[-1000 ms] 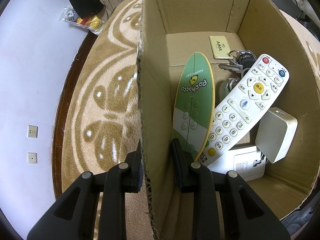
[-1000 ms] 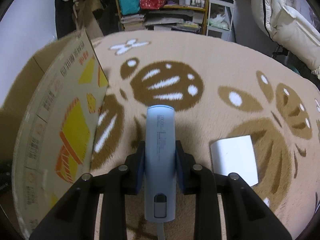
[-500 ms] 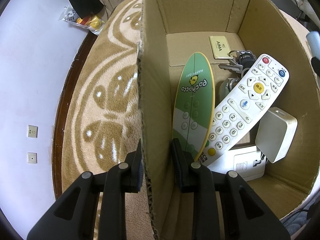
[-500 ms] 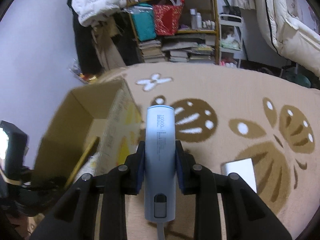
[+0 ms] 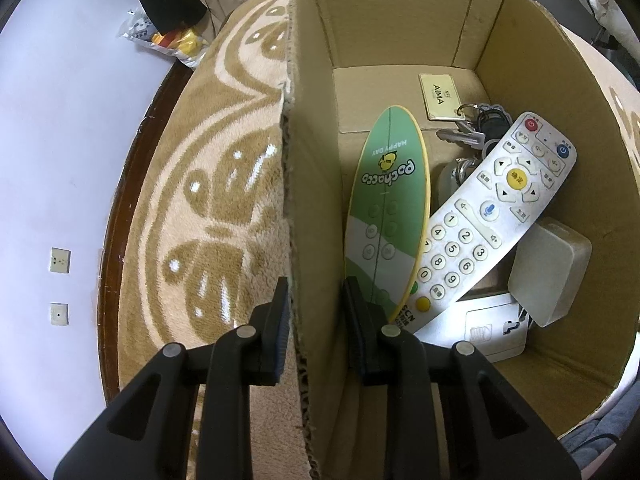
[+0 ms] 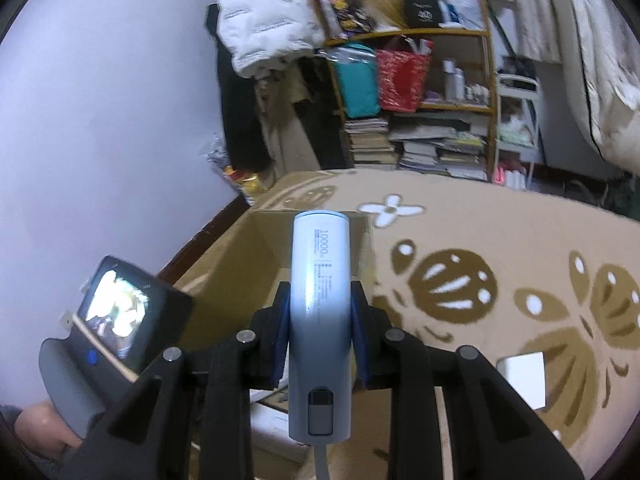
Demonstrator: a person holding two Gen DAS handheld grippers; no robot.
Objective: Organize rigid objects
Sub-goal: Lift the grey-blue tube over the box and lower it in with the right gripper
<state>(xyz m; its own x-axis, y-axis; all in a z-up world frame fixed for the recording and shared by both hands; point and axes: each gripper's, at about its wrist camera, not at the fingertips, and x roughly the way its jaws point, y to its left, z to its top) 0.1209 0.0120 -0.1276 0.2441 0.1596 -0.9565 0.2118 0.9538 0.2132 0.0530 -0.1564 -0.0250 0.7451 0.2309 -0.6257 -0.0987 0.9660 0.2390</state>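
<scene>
My left gripper (image 5: 316, 300) is shut on the near wall of an open cardboard box (image 5: 312, 184), one finger outside and one inside. In the box lie a green oval board (image 5: 390, 208), a white remote (image 5: 484, 216), a bunch of keys with a tag (image 5: 464, 116), a white adapter (image 5: 550, 276) and a white device (image 5: 488, 332). My right gripper (image 6: 319, 300) is shut on a pale blue power bank (image 6: 320, 320), held in the air over the box (image 6: 228, 280), with the power bank's tip pointing at the far wall.
The box stands on a beige and brown patterned rug (image 6: 480, 240) on a round surface with a dark rim (image 5: 120, 200). A white square item (image 6: 522, 384) lies on the rug at right. A cluttered shelf (image 6: 420, 100) stands behind. The left hand's device (image 6: 116, 320) shows at lower left.
My right gripper has risen with the power bank and swung left, from beside the box's outer wall to above its opening. The left gripper has kept its hold on the wall.
</scene>
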